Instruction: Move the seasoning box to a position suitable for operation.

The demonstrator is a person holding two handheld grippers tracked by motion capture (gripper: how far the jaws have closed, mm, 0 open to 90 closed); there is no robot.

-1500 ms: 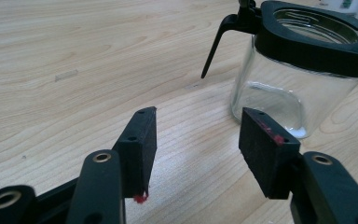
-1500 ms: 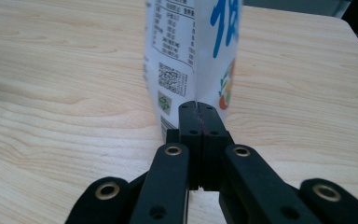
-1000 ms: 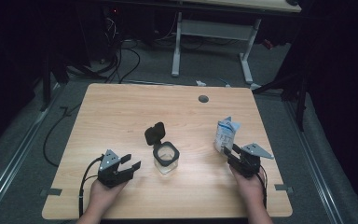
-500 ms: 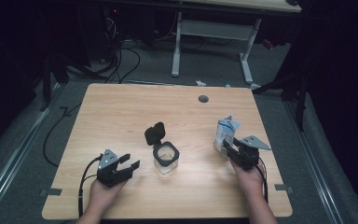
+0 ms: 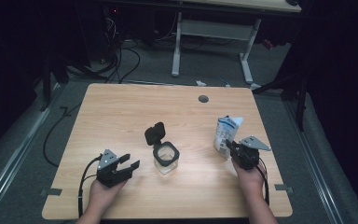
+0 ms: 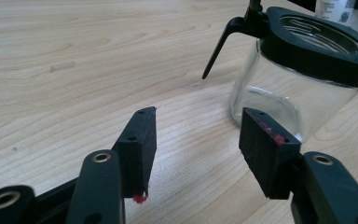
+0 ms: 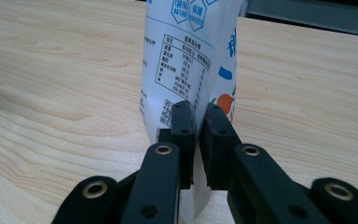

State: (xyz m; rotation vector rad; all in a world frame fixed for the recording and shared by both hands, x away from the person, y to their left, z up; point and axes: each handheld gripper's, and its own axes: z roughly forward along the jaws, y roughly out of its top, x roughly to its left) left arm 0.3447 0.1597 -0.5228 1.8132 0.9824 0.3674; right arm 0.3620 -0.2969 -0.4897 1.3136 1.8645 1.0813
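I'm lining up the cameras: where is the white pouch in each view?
High view: pouch stands right of centre, pinched by the right tool.
Left gripper view: a sliver at the top right corner.
Right gripper view: centre, upright.
Shared landmark: the glass jar.

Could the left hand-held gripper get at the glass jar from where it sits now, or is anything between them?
Probably yes. The left hand-held gripper stands open and aimed toward the glass jar, with bare table between them. The jar's open lid tilts up on the far side, out of the way.
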